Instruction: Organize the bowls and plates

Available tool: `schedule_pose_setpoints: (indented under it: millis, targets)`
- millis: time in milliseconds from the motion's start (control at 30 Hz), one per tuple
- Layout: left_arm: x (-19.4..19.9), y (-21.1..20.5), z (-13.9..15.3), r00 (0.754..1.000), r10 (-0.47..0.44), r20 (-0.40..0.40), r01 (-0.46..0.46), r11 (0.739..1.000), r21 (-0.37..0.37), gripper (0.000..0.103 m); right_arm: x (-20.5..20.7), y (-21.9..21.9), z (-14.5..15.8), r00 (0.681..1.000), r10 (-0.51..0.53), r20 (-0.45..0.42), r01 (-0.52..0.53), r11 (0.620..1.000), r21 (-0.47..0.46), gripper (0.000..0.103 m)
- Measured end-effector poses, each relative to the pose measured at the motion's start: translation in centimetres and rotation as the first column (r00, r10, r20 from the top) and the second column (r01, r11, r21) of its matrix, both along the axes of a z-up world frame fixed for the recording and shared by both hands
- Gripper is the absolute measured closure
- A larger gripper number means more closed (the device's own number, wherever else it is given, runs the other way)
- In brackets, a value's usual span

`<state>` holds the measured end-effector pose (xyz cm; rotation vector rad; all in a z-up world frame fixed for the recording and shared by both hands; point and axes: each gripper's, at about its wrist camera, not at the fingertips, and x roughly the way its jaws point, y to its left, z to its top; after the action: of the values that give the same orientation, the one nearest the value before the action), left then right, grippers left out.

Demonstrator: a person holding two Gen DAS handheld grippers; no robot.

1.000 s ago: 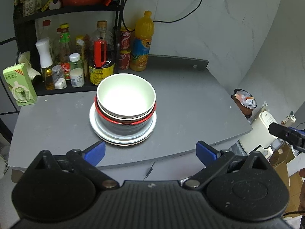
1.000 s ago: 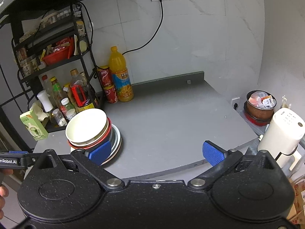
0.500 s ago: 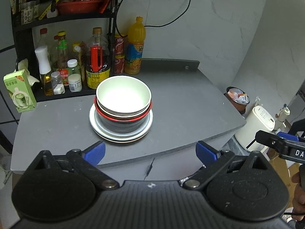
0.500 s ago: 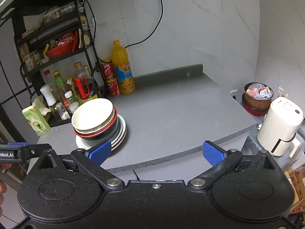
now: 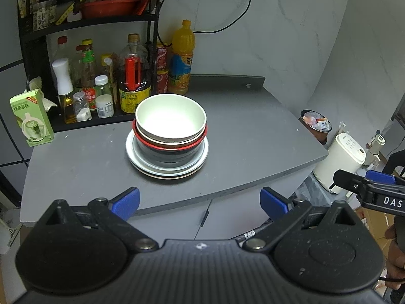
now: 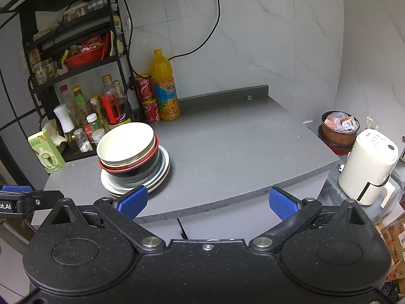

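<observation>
One stack stands on the grey counter point(image 5: 253, 136) point(image 6: 227, 152): a white bowl point(image 5: 170, 119) point(image 6: 126, 141) on top, nested in a red-rimmed bowl point(image 5: 169, 145) point(image 6: 131, 162) and a dark bowl, all on several light plates point(image 5: 167, 163) point(image 6: 157, 174). My left gripper point(image 5: 200, 202) hangs open in front of the counter's near edge, nothing between its blue pads. My right gripper point(image 6: 207, 201) is open too, off the front edge, to the right of the stack. Each gripper shows at the other view's edge.
A black rack point(image 5: 83, 20) with bottles, jars, red cans and an orange juice bottle point(image 5: 181, 58) lines the back left. A green carton point(image 5: 31, 117) stands at the left edge. Off the counter's right side stand a white kettle point(image 6: 367, 167) and a full bin point(image 6: 339, 129).
Both grippers have drawn back from the counter and away from the stack, which now looks smaller and farther. Both stay open. The stack has not moved.
</observation>
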<state>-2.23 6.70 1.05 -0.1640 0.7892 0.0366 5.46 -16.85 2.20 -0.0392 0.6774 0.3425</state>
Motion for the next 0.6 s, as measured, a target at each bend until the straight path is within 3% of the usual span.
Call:
schedule_pose_setpoints:
  millis: [600]
  targets:
    - [-0.62,0.58,0.06,1.000,0.020,0.004,-0.020,1.000,0.010,0.003,-0.66,0.55,0.07,1.000,0.030,0.004,-0.030,1.000,-0.003,0.000]
